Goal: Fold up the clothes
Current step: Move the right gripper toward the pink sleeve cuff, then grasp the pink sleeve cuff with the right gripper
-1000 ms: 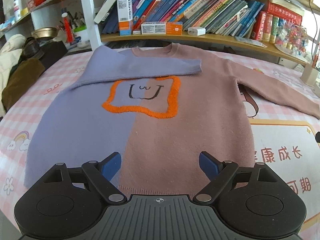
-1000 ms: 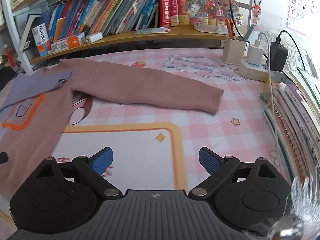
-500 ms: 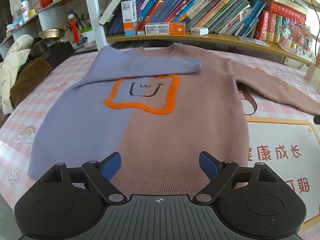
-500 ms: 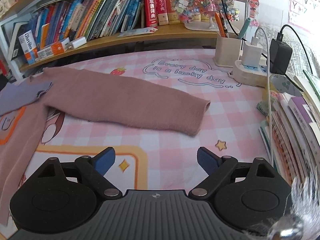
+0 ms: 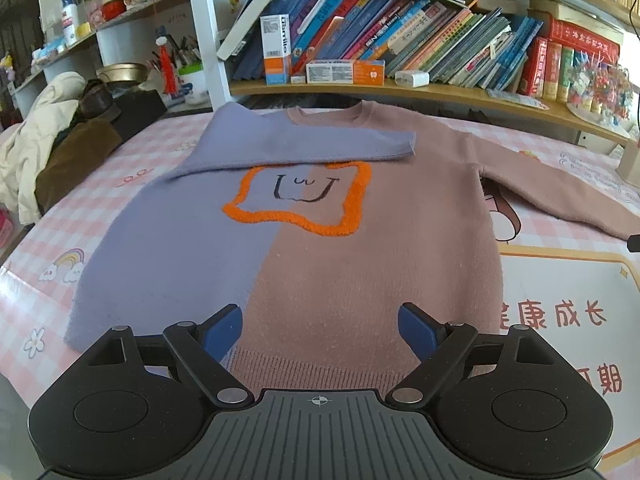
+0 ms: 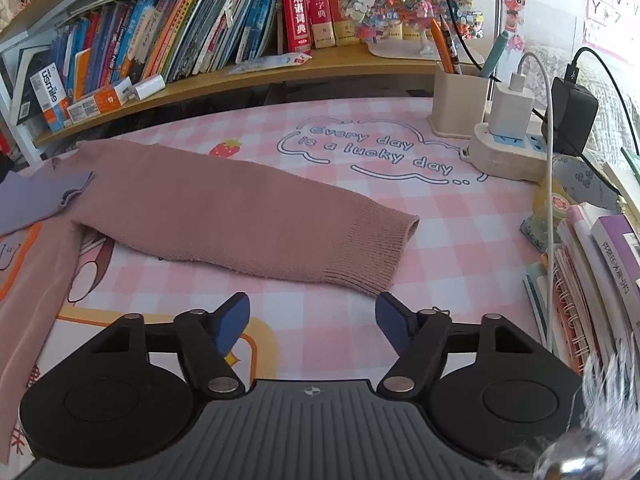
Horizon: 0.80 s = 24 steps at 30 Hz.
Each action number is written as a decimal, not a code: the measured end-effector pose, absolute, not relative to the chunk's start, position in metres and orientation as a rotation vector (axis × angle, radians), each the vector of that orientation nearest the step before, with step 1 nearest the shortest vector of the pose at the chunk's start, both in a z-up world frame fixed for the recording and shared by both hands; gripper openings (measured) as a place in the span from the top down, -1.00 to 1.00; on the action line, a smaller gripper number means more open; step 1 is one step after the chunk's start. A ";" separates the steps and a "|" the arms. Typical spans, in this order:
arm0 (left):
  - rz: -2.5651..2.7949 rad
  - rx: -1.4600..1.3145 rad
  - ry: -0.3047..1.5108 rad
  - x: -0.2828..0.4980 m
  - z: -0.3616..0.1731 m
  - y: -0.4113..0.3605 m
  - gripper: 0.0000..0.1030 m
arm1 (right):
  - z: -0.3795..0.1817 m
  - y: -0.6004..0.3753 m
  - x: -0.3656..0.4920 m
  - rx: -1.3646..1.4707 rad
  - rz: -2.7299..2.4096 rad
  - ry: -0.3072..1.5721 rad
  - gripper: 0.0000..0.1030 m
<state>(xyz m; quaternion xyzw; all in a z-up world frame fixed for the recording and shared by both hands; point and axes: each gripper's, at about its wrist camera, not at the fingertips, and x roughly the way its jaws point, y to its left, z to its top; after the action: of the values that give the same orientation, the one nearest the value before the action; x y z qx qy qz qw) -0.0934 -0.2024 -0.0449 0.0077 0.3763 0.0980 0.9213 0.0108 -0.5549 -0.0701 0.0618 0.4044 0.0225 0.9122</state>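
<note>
Sweater (image 5: 320, 264) spread flat, front up, on the pink checked table cover (image 5: 560, 280), collar toward twelve o'clock in the left wrist view, hem toward six. Purple on one half, dusty pink on the other, with an orange-outlined face patch (image 5: 298, 200) on the chest. Purple sleeve (image 5: 304, 146) already folded across the chest, cuff ending near one o'clock of the patch. Pink sleeve (image 6: 248, 216) stretched out flat on the cover, ribbed cuff (image 6: 376, 256) at its free end, just beyond the right gripper's fingertips at twelve to one o'clock.

Left gripper (image 5: 320, 330) above the hem, jaws wide apart, holding nothing. Right gripper (image 6: 312, 320) closing, jaws partly drawn in, nothing between them yet, only bare cover.

Beyond the sweater at twelve o'clock, a wooden shelf (image 5: 460, 96) lined with books (image 5: 420, 48). In the right wrist view, a pen holder (image 6: 460, 104) and power strip (image 6: 512, 152) at one o'clock, stacked notebooks (image 6: 592, 280) at three.
</note>
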 end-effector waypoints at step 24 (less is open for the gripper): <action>0.232 0.037 0.791 -0.087 -0.043 -0.196 -0.70 | -0.074 -0.555 0.046 0.357 0.112 0.783 0.09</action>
<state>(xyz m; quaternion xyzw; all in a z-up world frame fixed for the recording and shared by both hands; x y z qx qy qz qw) -0.0874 -0.1962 -0.0433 0.0178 0.3843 0.1129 0.9161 0.0457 -0.5553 -0.0744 0.1728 0.3793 0.0543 0.9074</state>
